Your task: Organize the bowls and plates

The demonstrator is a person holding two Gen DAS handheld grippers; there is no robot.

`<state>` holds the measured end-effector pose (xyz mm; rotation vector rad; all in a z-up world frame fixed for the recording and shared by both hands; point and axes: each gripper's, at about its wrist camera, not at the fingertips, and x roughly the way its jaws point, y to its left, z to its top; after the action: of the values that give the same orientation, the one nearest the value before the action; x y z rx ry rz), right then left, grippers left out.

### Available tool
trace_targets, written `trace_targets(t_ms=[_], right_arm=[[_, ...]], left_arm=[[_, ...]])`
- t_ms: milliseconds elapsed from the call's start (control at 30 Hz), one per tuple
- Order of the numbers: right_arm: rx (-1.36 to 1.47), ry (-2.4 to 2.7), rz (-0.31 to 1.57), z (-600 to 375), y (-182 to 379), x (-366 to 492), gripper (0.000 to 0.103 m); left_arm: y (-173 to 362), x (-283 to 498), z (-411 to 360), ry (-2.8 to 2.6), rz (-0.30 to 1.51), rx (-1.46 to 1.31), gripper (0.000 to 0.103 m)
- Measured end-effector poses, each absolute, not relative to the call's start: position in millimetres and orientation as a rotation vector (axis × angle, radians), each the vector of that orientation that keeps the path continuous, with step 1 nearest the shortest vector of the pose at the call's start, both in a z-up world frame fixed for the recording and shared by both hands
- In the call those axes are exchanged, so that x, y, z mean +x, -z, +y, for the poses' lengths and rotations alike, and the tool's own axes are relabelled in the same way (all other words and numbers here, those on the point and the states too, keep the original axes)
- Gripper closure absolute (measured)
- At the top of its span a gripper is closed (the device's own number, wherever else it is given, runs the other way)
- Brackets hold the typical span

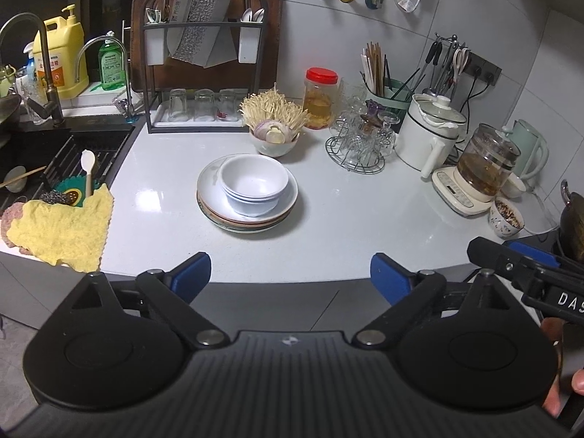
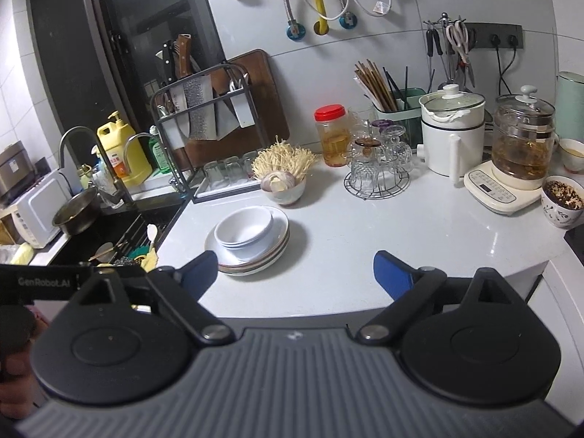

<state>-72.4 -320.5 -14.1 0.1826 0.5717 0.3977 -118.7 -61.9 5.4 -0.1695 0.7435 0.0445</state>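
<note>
Bare counter (image 1: 328, 226) fronts the plate stack (image 1: 247, 215); mushroom bowl (image 1: 274, 142) just behind

Both wrist cameras look from the counter's front edge toward the wall, sharing the stacked plates (image 1: 247, 197)

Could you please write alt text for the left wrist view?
White bowls sit nested on a stack of plates mid-counter, ahead of the open left tool. A sink lies left, and a kettle right.
</note>
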Motion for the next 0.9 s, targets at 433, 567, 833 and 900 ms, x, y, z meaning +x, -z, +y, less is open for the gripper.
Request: trace_targets(t_ms=[433, 567, 833, 900], right_arm=[[0.174, -0.385, 0.581, -318.7, 15.3, -74.8, 0.010], [0.168, -0.386, 0.582, -317.1, 15.5, -75.5, 0.010], [0.165, -0.390, 0.593, -315.1, 19.2, -76.4, 0.009], [0.166, -0.390, 0.597, -314.8, 20.2, -76.5, 0.009]], left_arm=[[-3.3, -116.3, -59.0, -0.070, 0.756, -0.149, 0.005], [-2.4, -116.7, -58.7, -0.071, 0.758, -0.148, 0.005], [-1.8, -115.5, -55.6, -0.078, 0.767, -0.135, 0.005], [-1.7, -115.5, -55.9, -0.080, 0.771, -0.135, 0.005]])
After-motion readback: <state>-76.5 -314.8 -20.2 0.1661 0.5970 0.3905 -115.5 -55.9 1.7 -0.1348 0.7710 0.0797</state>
